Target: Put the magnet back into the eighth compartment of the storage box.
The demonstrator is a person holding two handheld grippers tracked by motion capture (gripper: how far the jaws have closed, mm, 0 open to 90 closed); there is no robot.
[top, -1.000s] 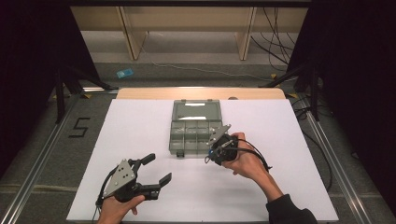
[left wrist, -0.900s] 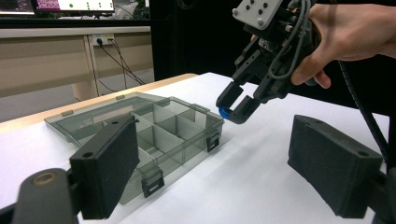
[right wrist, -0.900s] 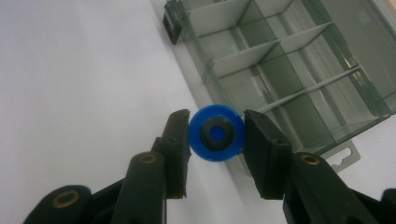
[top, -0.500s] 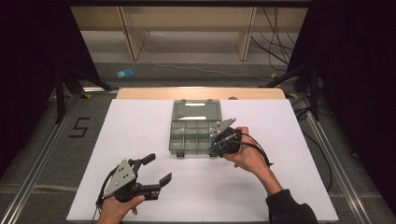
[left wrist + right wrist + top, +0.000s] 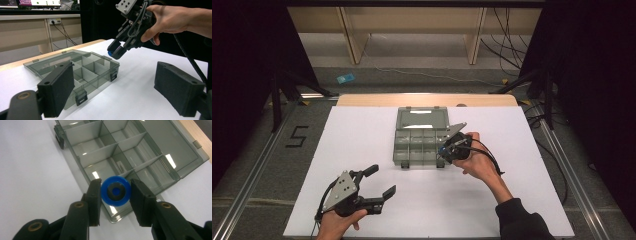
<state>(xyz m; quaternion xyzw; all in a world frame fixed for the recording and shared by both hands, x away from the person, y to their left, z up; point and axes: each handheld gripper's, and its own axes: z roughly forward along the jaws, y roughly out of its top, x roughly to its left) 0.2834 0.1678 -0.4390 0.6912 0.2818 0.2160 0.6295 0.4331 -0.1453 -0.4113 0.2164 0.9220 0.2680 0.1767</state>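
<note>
An open grey see-through organiser box (image 5: pixel 419 142) (image 5: pixel 75 67) (image 5: pixel 120 147) lies mid-table, its lid folded back and its compartments looking bare. My right gripper (image 5: pixel 443 151) (image 5: pixel 113 52) (image 5: pixel 115 191) hovers over the box's near right corner, shut on a small blue round part (image 5: pixel 115 190) (image 5: pixel 110 53) with a dark centre. My left gripper (image 5: pixel 381 181) (image 5: pixel 120 87) rests low at the table's front left, open, with nothing between its black pads (image 5: pixel 58 87).
The white table top (image 5: pixel 512 200) has a wooden strip (image 5: pixel 427 100) along its far edge. Metal rails (image 5: pixel 257 175) run along both sides on the floor. A cable (image 5: pixel 492 160) trails from the right gripper over the person's wrist.
My right gripper has moved a little away from the person, toward the box's near right corner, still holding the blue part. The left gripper has stayed put.
</note>
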